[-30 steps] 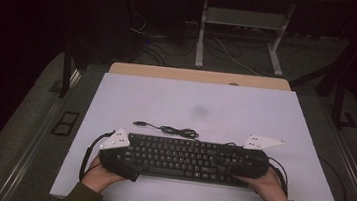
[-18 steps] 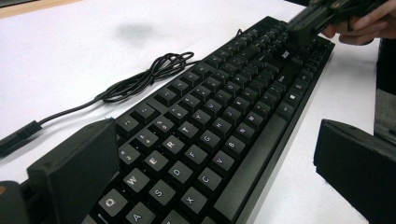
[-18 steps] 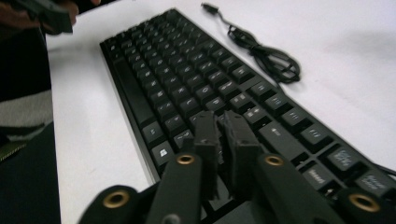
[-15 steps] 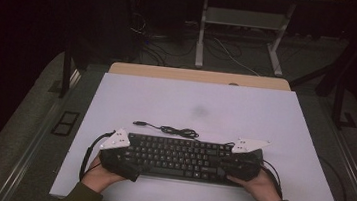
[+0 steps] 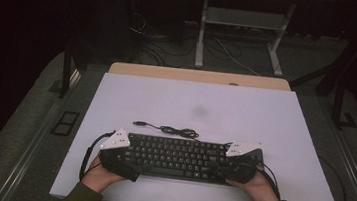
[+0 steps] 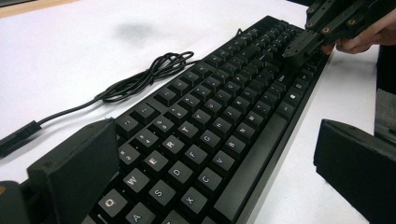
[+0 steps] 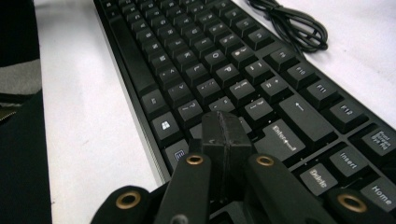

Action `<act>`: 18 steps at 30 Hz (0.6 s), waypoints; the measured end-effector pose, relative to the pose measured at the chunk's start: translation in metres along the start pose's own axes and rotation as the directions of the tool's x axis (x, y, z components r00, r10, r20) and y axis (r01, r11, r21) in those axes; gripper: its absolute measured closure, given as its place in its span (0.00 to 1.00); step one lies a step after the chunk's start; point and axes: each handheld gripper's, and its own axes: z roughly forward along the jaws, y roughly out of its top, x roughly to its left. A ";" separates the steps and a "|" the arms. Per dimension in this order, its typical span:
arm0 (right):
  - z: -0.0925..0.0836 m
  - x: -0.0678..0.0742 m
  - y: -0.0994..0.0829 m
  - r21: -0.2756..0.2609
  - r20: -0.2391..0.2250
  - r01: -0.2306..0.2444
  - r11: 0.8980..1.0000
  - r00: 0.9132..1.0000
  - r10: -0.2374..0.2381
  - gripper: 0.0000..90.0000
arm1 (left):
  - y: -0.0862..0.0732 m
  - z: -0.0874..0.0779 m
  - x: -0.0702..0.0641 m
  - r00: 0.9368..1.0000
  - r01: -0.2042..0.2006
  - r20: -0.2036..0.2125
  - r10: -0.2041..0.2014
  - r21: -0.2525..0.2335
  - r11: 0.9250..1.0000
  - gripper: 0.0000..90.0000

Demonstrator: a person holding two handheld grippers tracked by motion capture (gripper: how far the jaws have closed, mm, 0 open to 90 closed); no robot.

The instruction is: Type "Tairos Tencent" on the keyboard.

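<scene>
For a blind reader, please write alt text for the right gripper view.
The right gripper, jaws shut together with nothing between them, points its tip at a black keyboard near the Enter key. The keyboard lies on a white table, its coiled cable beside it.

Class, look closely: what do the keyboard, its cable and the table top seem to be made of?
Keyboard: probably matte black plastic; moulded keycaps with printed white legends, dull sheen.
Cable: looks rubber- or vinyl-sheathed; thin, black, bends into loose loops.
Table top: smooth, pale, matte sheet, perhaps laminate or board; a wood-coloured strip shows along its far edge.
</scene>
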 end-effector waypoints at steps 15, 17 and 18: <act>0.005 0.000 -0.003 0.043 0.004 0.019 0.999 1.000 -0.019 0.99 | 0.000 0.000 0.000 1.000 -0.001 0.000 0.001 0.003 1.000 0.00; 0.006 0.001 -0.003 0.055 0.008 0.024 0.998 1.000 -0.024 0.99 | 0.000 0.000 0.000 1.000 0.000 -0.002 0.000 0.003 1.000 0.00; 0.007 0.001 -0.004 0.053 0.007 0.025 0.998 1.000 -0.026 0.99 | 0.000 0.001 0.000 1.000 0.001 -0.004 -0.001 0.002 1.000 0.00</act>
